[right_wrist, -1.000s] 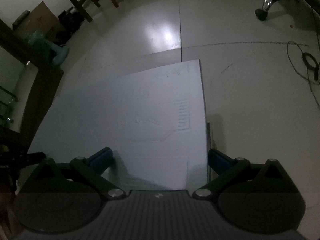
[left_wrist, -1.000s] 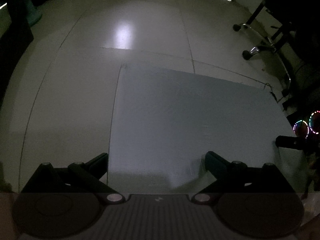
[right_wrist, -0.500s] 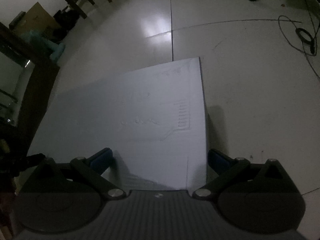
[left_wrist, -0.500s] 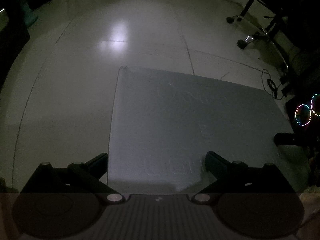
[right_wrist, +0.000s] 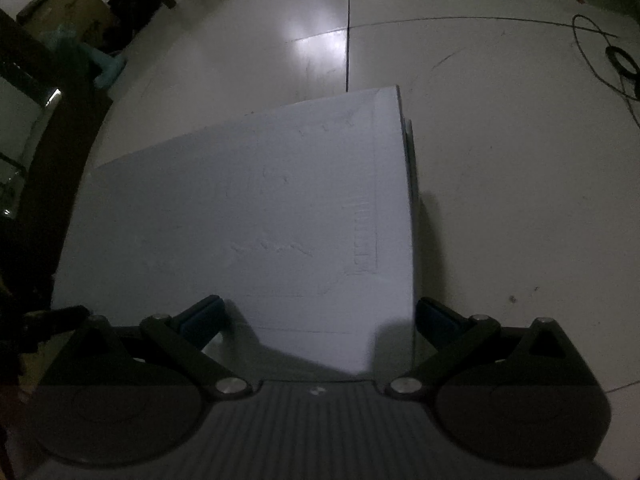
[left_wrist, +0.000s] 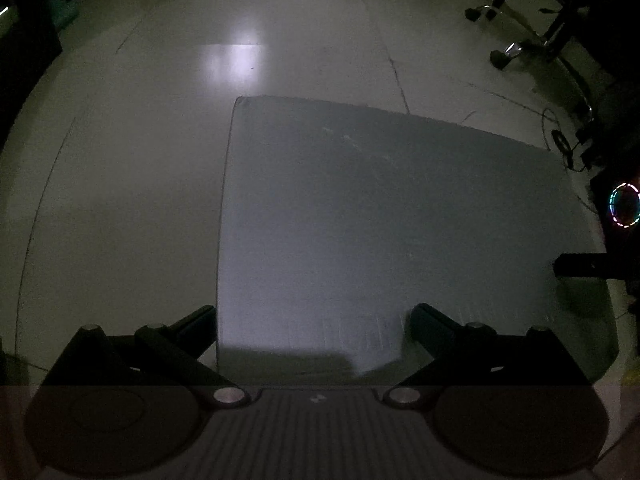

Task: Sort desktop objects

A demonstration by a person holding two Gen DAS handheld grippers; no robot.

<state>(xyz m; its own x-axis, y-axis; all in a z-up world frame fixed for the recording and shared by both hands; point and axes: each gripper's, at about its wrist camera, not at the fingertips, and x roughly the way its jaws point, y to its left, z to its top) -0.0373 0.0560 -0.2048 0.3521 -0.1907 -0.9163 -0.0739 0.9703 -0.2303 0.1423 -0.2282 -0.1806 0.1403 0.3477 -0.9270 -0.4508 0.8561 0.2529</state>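
A pale blue-grey flat board (left_wrist: 380,220) serves as the work surface; it also shows in the right wrist view (right_wrist: 248,216). No desktop objects show on it. My left gripper (left_wrist: 314,322) is open and empty, hovering over the board's near left edge. My right gripper (right_wrist: 318,314) is open and empty over the board's near right edge. The other gripper's dark tip pokes in at the right edge of the left view (left_wrist: 580,266) and at the left edge of the right view (right_wrist: 52,318).
The room is dim. A glossy tiled floor (left_wrist: 160,140) surrounds the board. Office chair bases (left_wrist: 520,36) and cables (right_wrist: 616,60) lie to the right. A glowing multicoloured ring (left_wrist: 622,205) sits far right. Dark furniture (right_wrist: 36,128) and a cardboard box (right_wrist: 72,4) stand left.
Both views have tilted downward and drawn closer to the board, so it fills more of each frame. Both grippers stay open and empty.
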